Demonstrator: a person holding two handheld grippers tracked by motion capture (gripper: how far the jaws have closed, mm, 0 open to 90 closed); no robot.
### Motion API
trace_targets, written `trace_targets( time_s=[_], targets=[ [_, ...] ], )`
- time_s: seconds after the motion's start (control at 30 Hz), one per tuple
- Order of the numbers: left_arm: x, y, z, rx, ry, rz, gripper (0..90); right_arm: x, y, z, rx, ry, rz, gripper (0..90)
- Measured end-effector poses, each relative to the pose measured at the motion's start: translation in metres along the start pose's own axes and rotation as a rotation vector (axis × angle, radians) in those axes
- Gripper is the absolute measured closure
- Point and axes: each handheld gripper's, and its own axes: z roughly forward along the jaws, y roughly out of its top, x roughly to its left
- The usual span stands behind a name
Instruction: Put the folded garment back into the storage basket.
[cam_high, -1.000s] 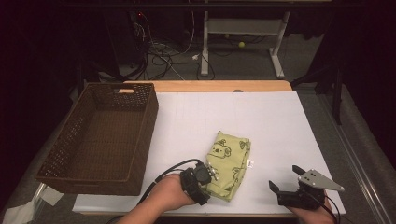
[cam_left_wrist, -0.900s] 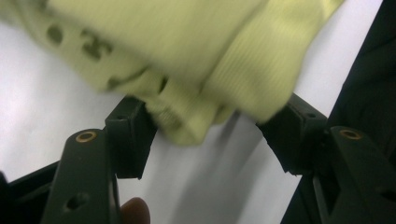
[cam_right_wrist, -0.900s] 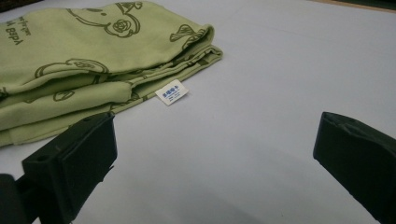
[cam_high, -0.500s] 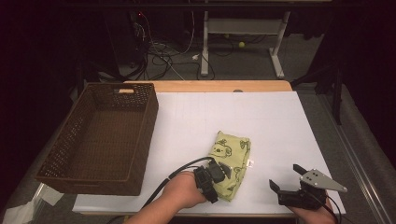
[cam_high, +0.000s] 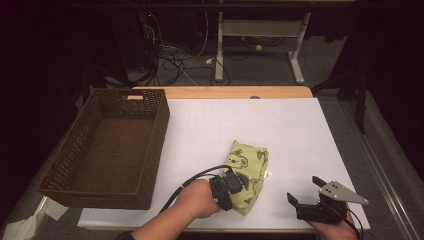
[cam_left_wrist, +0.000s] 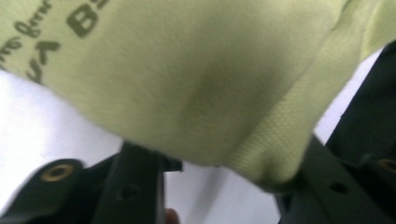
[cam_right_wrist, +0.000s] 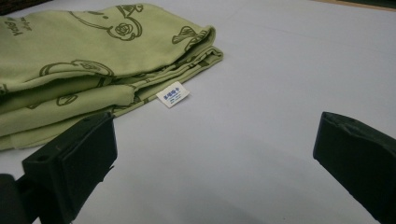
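A folded light-green cloth (cam_high: 251, 165) printed with dark bear drawings lies on the white table sheet (cam_high: 240, 120), near the front edge. My left gripper (cam_high: 237, 183) is at the cloth's near left corner. In the left gripper view the cloth (cam_left_wrist: 187, 84) bulges between the two black jaws, which have just been closing and press on its folded edge; my left gripper (cam_left_wrist: 219, 163) is shut on it. To the right, my right gripper (cam_high: 306, 192) rests open, apart from the cloth. In its own view my right gripper (cam_right_wrist: 215, 154) has bare table between its jaws, with the cloth (cam_right_wrist: 70, 79) ahead on the left.
A dark brown wicker basket (cam_high: 151, 145) stands at the table's left side. A small white label (cam_right_wrist: 173, 94) sticks out from the cloth's edge. Beyond the table's far wooden edge (cam_high: 220, 92) are cables and a desk frame on the floor.
My left gripper has slid to the right onto the cloth's near corner, and its jaws have narrowed around the fabric. The right gripper has stayed put.
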Motion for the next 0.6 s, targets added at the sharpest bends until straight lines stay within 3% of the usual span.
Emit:
trace_targets(
  time_s=[0.2, 0.47, 0.6],
  targets=[
    [-0.004, -0.001, -0.001, -0.002, 0.021, 0.024, 72.9, 0.002, 0.0, 0.0, -0.002, 0.01, -0.013, 0.5],
    [-0.002, -0.005, -0.004, -0.002, 0.029, 0.033, 74.6, -0.001, -0.001, 0.001, -0.008, 0.016, -0.008, 0.5],
    [-0.003, -0.011, -0.005, -0.03, 0.021, 0.025, 74.5, 0.001, -0.001, 0.001, 0.002, 0.009, -0.005, 0.5]
  ],
)
